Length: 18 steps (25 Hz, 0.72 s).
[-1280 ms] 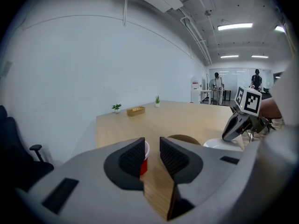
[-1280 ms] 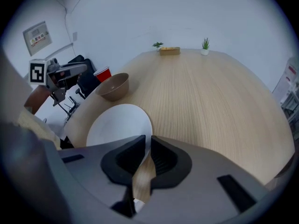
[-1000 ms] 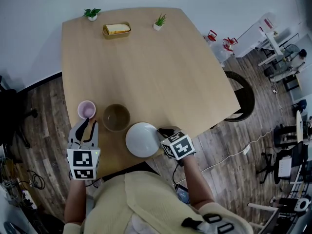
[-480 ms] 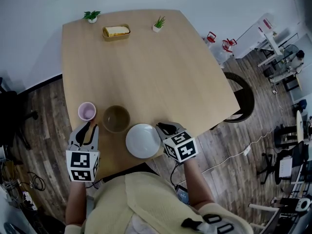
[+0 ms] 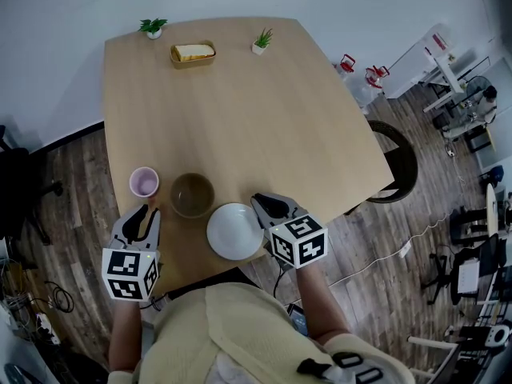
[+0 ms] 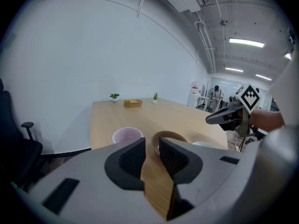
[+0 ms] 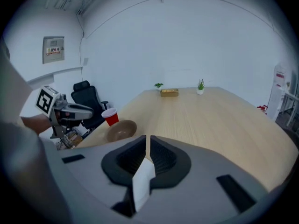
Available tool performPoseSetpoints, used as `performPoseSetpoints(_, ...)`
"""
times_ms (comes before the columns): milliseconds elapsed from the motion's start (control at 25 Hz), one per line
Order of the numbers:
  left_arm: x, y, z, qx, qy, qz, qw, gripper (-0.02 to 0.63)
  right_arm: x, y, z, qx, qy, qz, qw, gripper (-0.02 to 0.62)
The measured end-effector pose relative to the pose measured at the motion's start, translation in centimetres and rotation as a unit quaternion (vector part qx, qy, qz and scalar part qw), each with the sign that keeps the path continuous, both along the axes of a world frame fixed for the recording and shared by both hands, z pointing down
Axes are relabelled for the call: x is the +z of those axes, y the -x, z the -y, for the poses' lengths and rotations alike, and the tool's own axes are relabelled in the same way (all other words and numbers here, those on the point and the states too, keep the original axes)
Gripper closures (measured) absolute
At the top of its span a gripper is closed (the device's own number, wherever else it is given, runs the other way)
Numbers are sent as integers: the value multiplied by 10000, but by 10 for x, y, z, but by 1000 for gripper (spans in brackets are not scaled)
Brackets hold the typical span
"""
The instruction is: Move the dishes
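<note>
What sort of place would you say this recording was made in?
Most likely an office or lab workspace rather than a home. The ceiling has strip lights and exposed pipes. A black office chair stands beside the large wooden table, which sits against a plain white wall.

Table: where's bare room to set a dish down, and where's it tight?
Free: the middle of the table, between the cup, bowl and plate at the near edge and the tray and two plants at the far edge; also the right side. Tight: the near edge, where left gripper and right gripper crowd those dishes.
</note>
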State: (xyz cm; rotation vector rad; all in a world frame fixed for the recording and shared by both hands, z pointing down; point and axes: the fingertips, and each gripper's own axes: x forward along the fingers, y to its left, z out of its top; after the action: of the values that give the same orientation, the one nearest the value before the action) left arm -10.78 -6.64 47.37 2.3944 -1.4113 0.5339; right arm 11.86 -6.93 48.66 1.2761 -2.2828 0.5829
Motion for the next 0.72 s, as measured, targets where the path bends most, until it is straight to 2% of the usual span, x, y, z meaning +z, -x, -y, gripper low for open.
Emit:
performPoseSetpoints(120,1,3,0,-46,52,-119,9999,507,-11,9,4,-13,-150,212,9997,562)
performPoseSetpoints(720,-3,11,-10,-161,101,-195,9996,538,-27,30,4,-143,-458,297,9984,580)
